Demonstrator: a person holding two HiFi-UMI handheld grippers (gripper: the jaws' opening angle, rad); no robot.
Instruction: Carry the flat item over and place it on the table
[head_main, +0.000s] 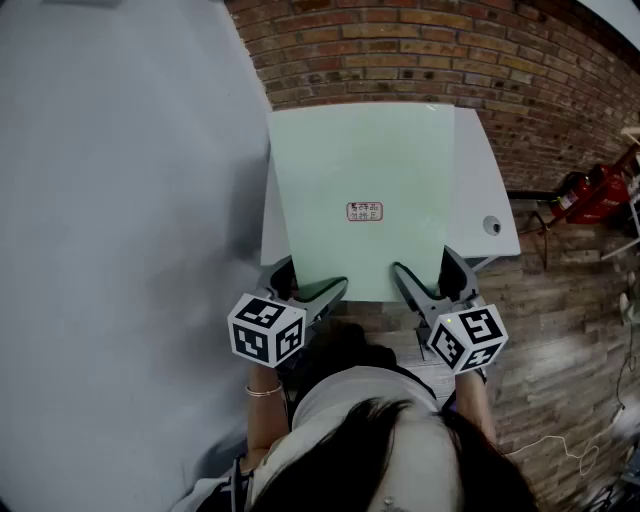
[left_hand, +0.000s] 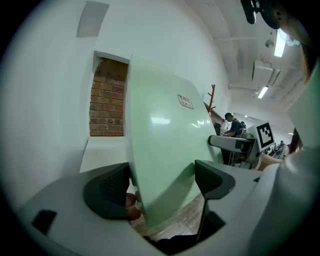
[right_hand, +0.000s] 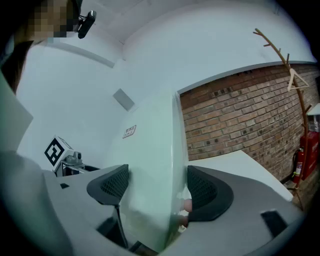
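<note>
A pale green flat board (head_main: 360, 190) with a small red-printed label (head_main: 365, 211) lies over the white table (head_main: 485, 190), and its near edge juts out toward me. My left gripper (head_main: 308, 282) has that edge's left part between its wide jaws. In the left gripper view the board (left_hand: 165, 130) leans on the left pad (left_hand: 107, 192) and stands clear of the other, so the left gripper (left_hand: 162, 185) is open. My right gripper (head_main: 430, 272) straddles the edge's right part. It (right_hand: 155, 187) is open too, with the board (right_hand: 150, 150) between its pads.
A white wall (head_main: 120, 200) rises close on the left and a brick wall (head_main: 400, 50) runs behind the table. The tabletop has a round hole (head_main: 491, 225) near its right front corner. Red fire extinguishers (head_main: 590, 195) stand on the wooden floor (head_main: 560, 350) at the right.
</note>
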